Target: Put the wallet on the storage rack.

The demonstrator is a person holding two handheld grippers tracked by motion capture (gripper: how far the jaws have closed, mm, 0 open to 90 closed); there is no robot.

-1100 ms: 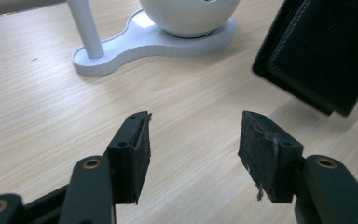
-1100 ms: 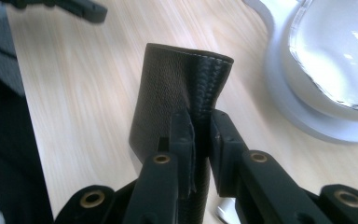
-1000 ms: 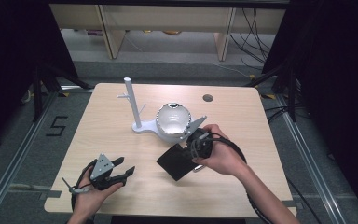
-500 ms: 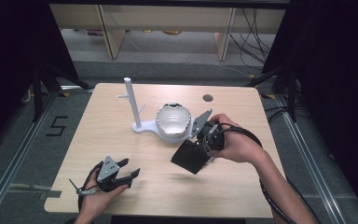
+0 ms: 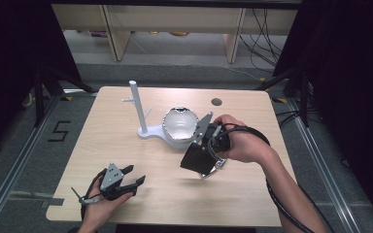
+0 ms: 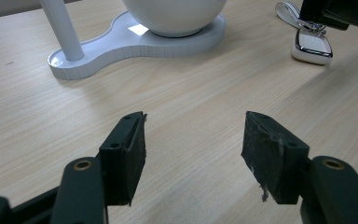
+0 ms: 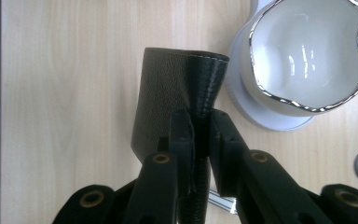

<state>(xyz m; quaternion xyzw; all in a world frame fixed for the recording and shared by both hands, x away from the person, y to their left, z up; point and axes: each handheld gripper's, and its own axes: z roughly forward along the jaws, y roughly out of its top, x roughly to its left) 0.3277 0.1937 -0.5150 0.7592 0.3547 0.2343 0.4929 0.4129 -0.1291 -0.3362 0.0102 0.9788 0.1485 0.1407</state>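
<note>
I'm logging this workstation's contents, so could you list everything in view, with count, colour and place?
Black leather pouch: one, black with pale stitching, held off the table beside the bowl.
Bowl: one, white with a silver rim, on the stand's round base.
Stand: one, white, upright post with small pegs, mid-table.
Shiny clip-like piece: one, silver and white, under the pouch; its kind is unclear.
Table: one, light wood, with a round hole near its far edge.
Left gripper: one, black, jaws open, near edge.
Right gripper: one, black, clamped on the pouch.
</note>
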